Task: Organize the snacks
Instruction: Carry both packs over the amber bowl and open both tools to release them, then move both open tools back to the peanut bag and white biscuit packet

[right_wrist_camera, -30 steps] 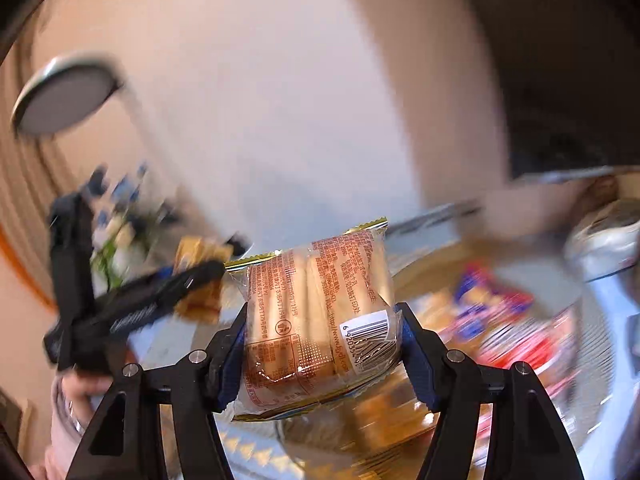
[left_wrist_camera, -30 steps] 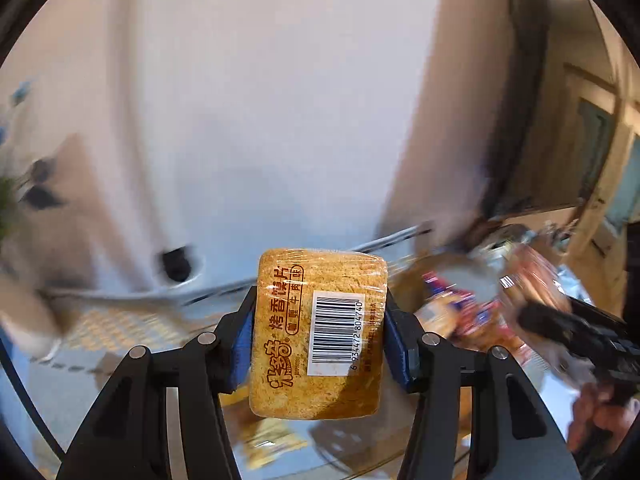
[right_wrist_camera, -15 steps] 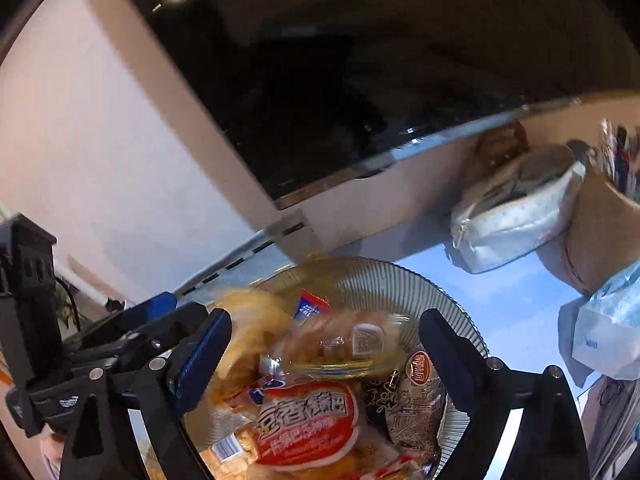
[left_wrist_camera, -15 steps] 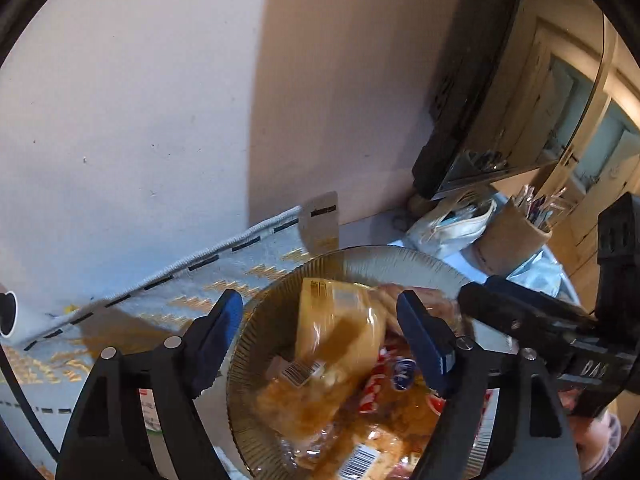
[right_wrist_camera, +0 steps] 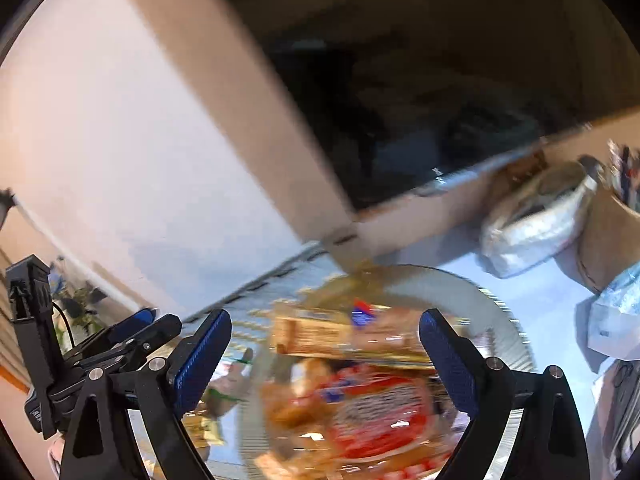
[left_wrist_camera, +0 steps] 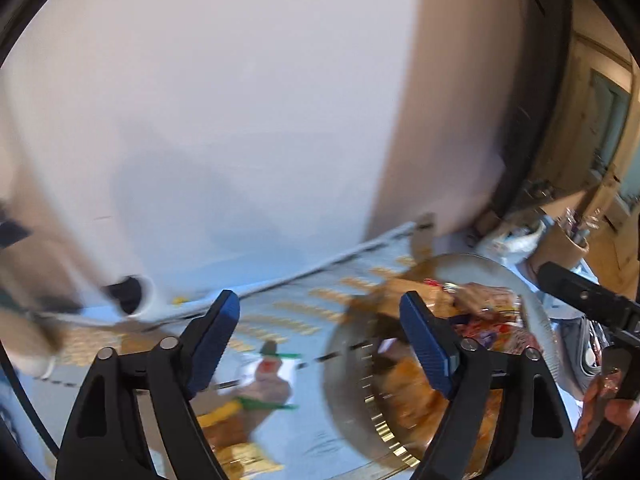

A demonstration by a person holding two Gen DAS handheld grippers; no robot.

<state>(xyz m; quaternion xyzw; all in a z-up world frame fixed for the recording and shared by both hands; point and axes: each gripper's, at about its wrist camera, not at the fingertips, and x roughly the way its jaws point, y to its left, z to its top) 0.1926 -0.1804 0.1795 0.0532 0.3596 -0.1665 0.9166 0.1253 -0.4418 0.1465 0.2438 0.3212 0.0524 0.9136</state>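
**Both snacks released into bowl**

The left gripper (left_wrist_camera: 320, 344) and right gripper (right_wrist_camera: 324, 352) are seen wide apart and empty, jaws just opened. The packets held a second ago now lie in the bowl (right_wrist_camera: 508, 320), at 3 o'clock of the left gripper. More snacks (left_wrist_camera: 240, 420) remain on the table.

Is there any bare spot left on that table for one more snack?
Yes: the blue tabletop between the glass bowl, the white pouch and the wall is bare. The patterned runner left of the bowl is mostly free. The bowl is heaped with snack packets.
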